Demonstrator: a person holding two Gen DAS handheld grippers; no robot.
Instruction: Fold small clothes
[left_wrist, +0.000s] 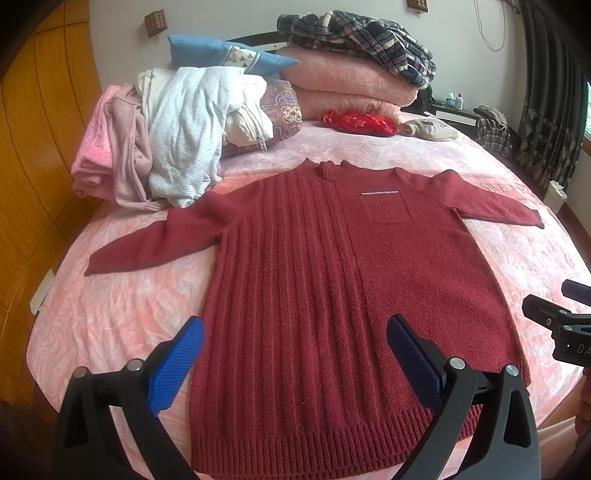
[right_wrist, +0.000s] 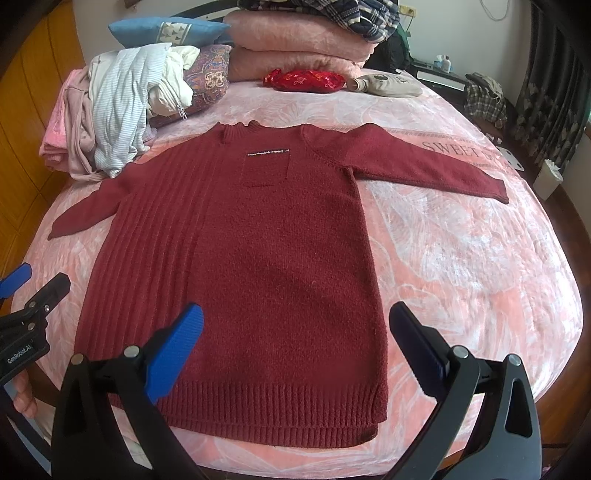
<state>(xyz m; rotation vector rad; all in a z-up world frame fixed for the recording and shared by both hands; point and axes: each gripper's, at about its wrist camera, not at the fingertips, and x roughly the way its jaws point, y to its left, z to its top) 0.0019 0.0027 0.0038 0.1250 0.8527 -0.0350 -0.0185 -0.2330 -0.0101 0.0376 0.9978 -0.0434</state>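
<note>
dark red knit sweater (left_wrist: 314, 266) lies flat, face up on the pink bed (left_wrist: 517, 258). both sleeves spread outward, collar far from me, ribbed hem nearest. one half vertically ribbed; chest pocket (left_wrist: 388, 206) on the plain half.

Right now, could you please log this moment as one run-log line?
stage: pre-fold | red sweater: flat on bed, sleeves spread | left gripper: open, empty | right gripper: open, empty
</note>
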